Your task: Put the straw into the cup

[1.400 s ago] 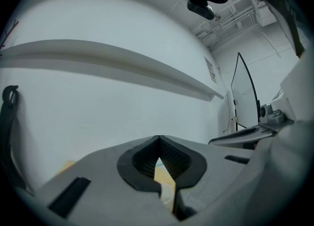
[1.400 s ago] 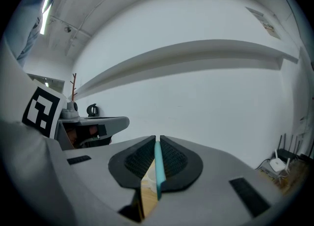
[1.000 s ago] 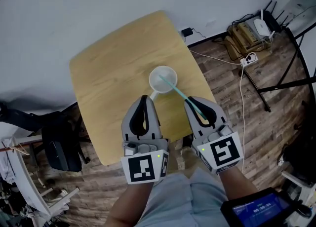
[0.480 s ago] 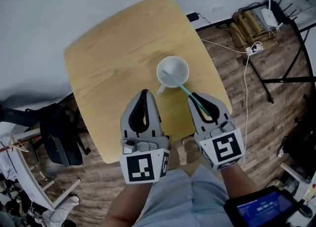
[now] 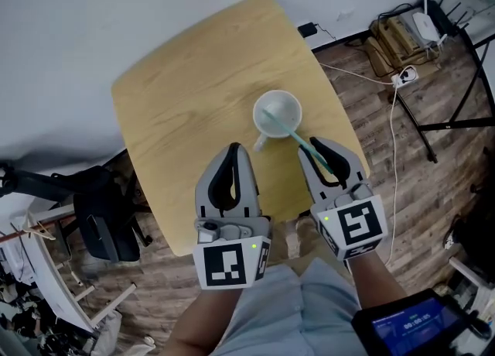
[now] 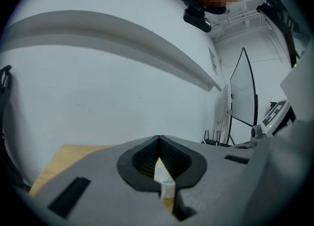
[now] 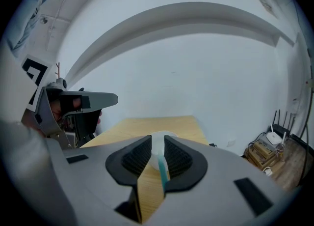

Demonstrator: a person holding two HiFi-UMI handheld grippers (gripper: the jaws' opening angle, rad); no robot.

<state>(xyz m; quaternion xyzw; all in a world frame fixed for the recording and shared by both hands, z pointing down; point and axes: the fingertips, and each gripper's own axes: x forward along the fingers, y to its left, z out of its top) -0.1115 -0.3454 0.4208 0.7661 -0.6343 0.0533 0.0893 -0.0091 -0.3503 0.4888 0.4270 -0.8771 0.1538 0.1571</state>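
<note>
Hardly anything moved: the right gripper still pinches the straw, its tip in the cup at 11 o'clock. At its 9 o'clock, the left gripper squeezes a white scrap.

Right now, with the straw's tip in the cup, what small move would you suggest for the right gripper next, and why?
Probably raise the right gripper a little to stand the straw steeper before letting go. Its far end is inside the cup, but it slants over the rim and back between the jaws, so it might tip out if dropped now.
</note>
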